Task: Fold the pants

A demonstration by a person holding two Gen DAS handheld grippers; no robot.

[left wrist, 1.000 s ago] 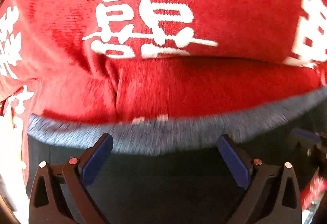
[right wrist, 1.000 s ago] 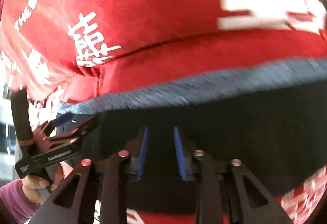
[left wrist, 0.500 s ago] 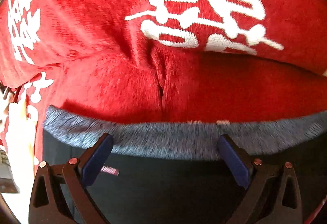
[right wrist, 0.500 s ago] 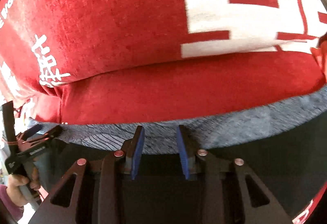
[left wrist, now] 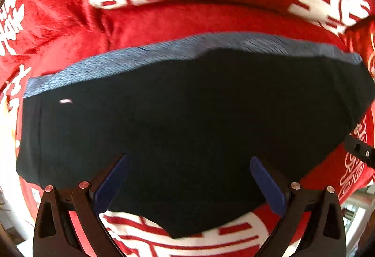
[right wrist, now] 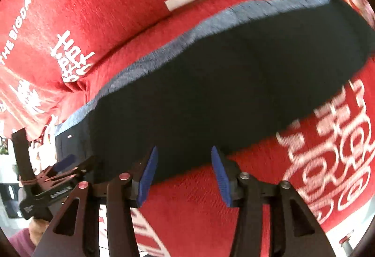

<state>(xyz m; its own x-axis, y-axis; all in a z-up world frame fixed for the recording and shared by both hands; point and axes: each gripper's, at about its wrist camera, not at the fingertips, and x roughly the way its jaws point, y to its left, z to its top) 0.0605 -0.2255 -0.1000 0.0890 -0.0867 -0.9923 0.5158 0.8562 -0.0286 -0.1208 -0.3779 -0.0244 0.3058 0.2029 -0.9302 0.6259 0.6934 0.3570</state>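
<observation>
Black pants [left wrist: 192, 121] with a heathered blue-grey waistband [left wrist: 164, 53] lie folded flat on a red blanket [left wrist: 211, 20]; they also show in the right wrist view [right wrist: 222, 83]. My left gripper [left wrist: 187, 183] is open and empty, its blue pads over the pants' near edge. My right gripper [right wrist: 184, 175] is open and empty, just off the pants' near edge over the red blanket [right wrist: 194, 210]. The left gripper also shows in the right wrist view [right wrist: 65, 165], open, by the pants' left end.
The red blanket with white characters covers the whole surface under the pants. A hand in a purple sleeve [right wrist: 25, 238] holds the left gripper at the lower left of the right wrist view. The surface's edge shows at the lower right [left wrist: 356, 205].
Both grippers have pulled back from the waistband, so the whole folded pants now show. The right gripper's jaws, nearly shut a second ago, have opened.
</observation>
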